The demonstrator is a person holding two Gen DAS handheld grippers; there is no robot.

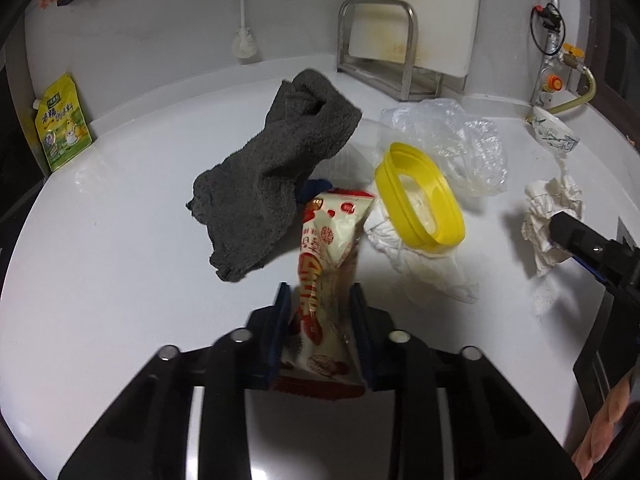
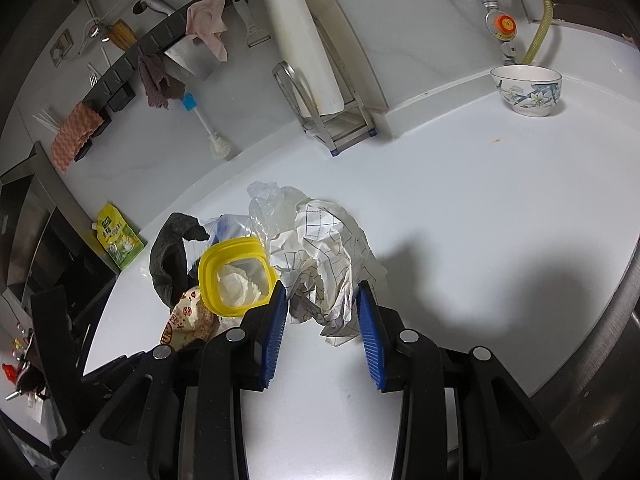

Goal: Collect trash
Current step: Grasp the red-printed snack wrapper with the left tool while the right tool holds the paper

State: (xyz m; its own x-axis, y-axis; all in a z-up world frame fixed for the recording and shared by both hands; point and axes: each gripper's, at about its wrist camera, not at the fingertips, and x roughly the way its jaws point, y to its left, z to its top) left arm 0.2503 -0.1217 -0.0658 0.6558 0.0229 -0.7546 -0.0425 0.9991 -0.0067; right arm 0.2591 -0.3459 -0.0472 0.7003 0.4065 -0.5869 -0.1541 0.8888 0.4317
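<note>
Gripping a red-and-white snack wrapper (image 1: 326,264) between both pads of the left gripper (image 1: 320,300), low over the white counter (image 1: 120,260), beside a grey cloth (image 1: 272,176) and a yellow lid (image 1: 420,196). Pinching crumpled grid paper (image 2: 324,276) in the right gripper (image 2: 324,304), just beside that lid, jaws closed against its sides.

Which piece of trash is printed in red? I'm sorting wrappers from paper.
The snack wrapper clamped in the left gripper: red print on cream. The crumpled paper in the right gripper has only a thin grid; the plastic bag is clear.
</note>
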